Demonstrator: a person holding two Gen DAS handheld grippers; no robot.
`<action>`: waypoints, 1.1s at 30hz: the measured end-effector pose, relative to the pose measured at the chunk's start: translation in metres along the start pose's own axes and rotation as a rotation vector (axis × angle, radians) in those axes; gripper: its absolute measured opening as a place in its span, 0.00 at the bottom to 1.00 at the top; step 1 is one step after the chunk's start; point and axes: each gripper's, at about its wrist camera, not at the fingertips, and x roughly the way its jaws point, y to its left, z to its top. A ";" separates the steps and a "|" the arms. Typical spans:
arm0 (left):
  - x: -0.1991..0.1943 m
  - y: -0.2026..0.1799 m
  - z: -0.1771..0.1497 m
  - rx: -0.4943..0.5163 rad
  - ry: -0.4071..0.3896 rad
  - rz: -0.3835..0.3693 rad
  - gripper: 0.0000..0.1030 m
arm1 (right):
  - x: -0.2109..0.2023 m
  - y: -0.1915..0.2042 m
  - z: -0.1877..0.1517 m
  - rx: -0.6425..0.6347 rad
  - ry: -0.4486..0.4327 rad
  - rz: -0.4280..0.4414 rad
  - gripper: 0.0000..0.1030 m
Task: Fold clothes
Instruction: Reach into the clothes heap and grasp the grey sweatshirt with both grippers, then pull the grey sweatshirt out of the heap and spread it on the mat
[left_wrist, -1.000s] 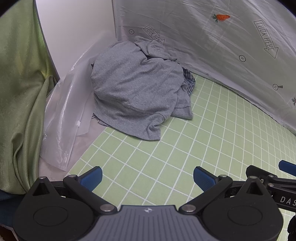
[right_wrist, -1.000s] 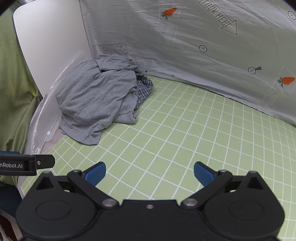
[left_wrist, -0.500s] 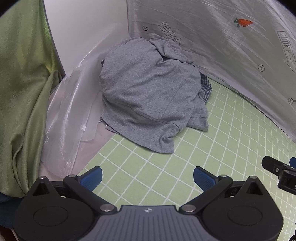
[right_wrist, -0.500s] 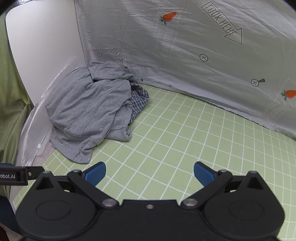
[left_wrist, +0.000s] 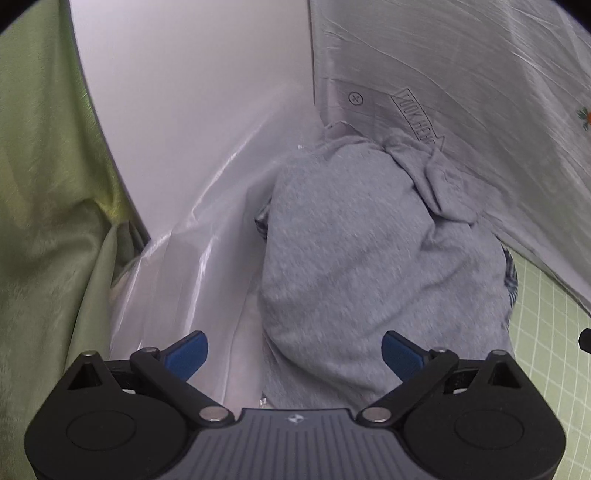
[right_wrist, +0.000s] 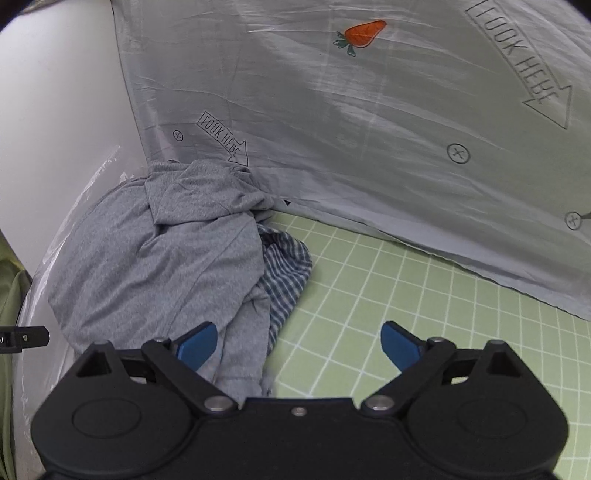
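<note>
Green-gridded tabletop (right_wrist: 406, 295) carries the clothes. Left gripper (left_wrist: 293, 352), jaws apart, hovers over the grey shirt (left_wrist: 369, 258); right gripper (right_wrist: 299, 343), also spread, alone reveals a checked garment (right_wrist: 284, 273) tucked underneath.

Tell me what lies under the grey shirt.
A blue-and-white checked garment pokes out from beneath the grey shirt on its right side, resting on the green grid mat. How far it reaches underneath, and whether more clothes lie there, is covered.

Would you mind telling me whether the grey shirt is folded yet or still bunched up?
Still bunched up: the grey shirt lies in a rumpled heap, draped over a checked garment.
</note>
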 end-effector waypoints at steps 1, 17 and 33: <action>0.010 0.002 0.009 -0.014 -0.006 0.005 0.85 | 0.013 0.002 0.009 0.005 -0.002 -0.001 0.87; 0.076 0.009 0.052 -0.144 -0.037 -0.127 0.15 | 0.167 0.028 0.071 0.142 0.127 0.206 0.54; -0.037 -0.027 0.031 -0.096 -0.166 -0.268 0.09 | 0.031 0.001 0.056 0.124 -0.161 0.217 0.05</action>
